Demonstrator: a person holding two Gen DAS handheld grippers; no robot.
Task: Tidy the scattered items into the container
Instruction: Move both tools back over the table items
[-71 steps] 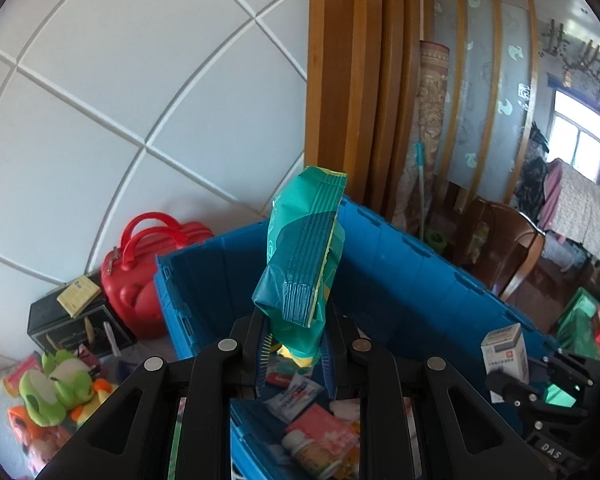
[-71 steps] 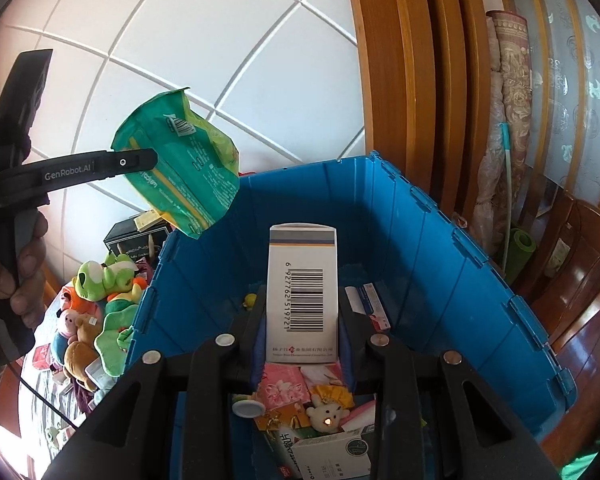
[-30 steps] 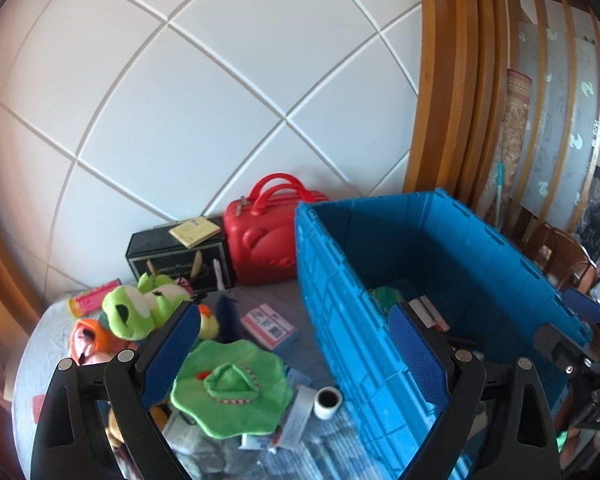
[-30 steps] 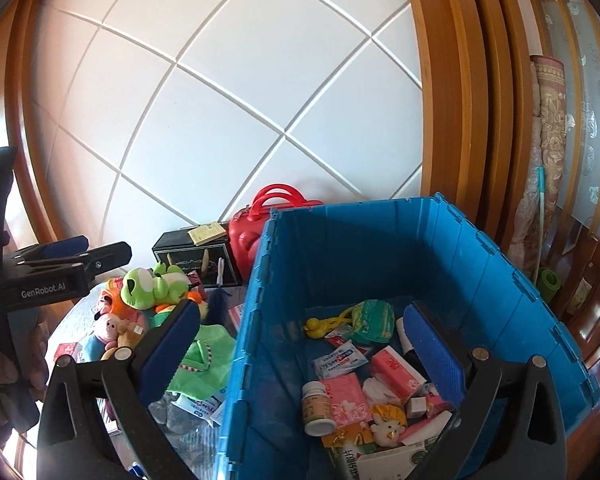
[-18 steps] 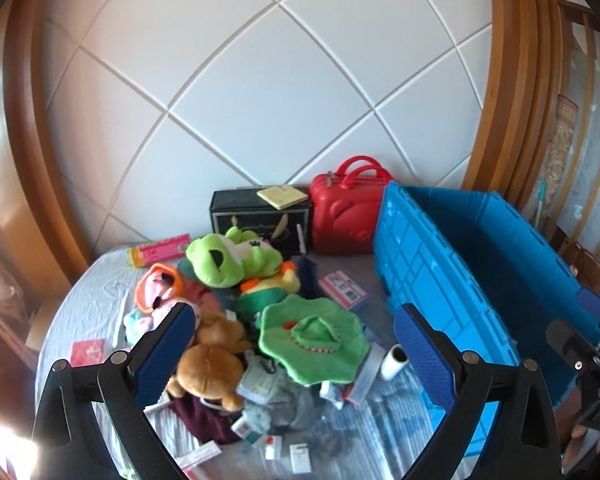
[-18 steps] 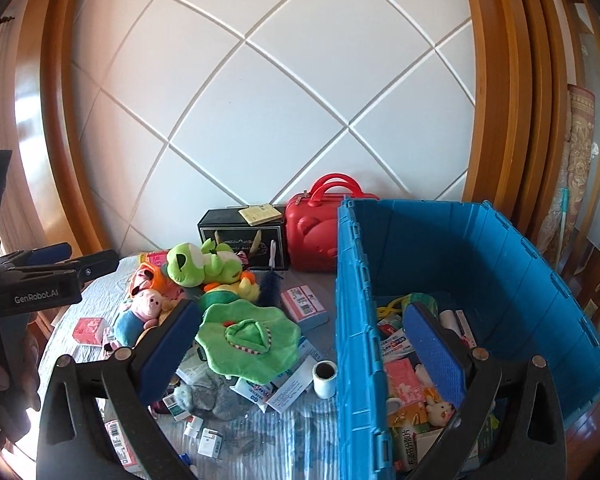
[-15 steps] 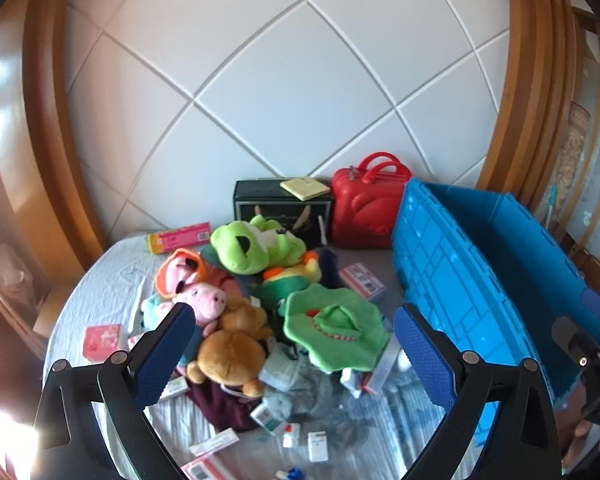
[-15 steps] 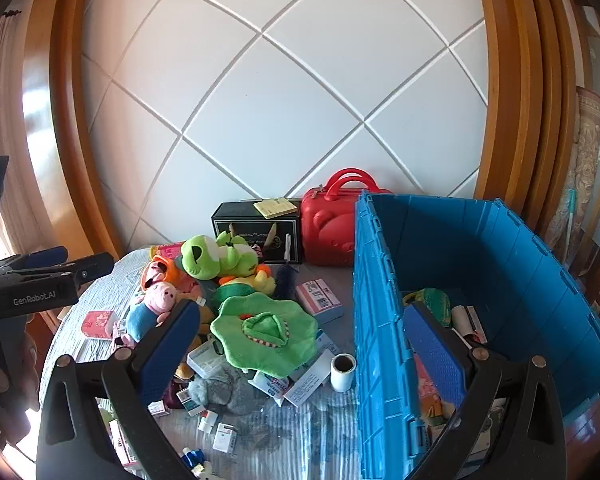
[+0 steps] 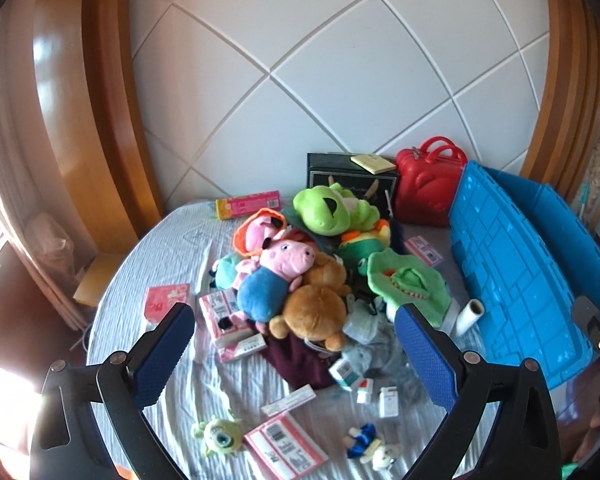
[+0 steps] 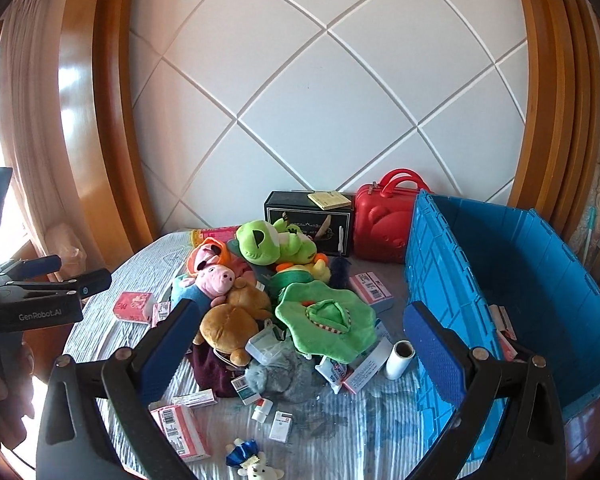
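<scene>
Both grippers, left (image 9: 292,354) & right (image 10: 300,344), hang w/ jaws spread wide, nothing in them, above the pile of toys (image 9: 300,276) and small boxes on the counter (image 9: 172,248). Blue bin (image 10: 540,280) sits at the right edge, just beside the pile; red case (image 10: 384,224) behind it by the wall.

A blue crate (image 10: 512,280) stands open on the worktop, right of the right tool (image 10: 304,344), a few boxes low inside. Ahead of both tools lies a heap of plush toys: pink pig (image 9: 274,276), brown bear (image 9: 316,312), green frog (image 10: 272,242), flat green hat (image 10: 328,320). Small boxes (image 9: 388,400) lie scattered nearer.
</scene>
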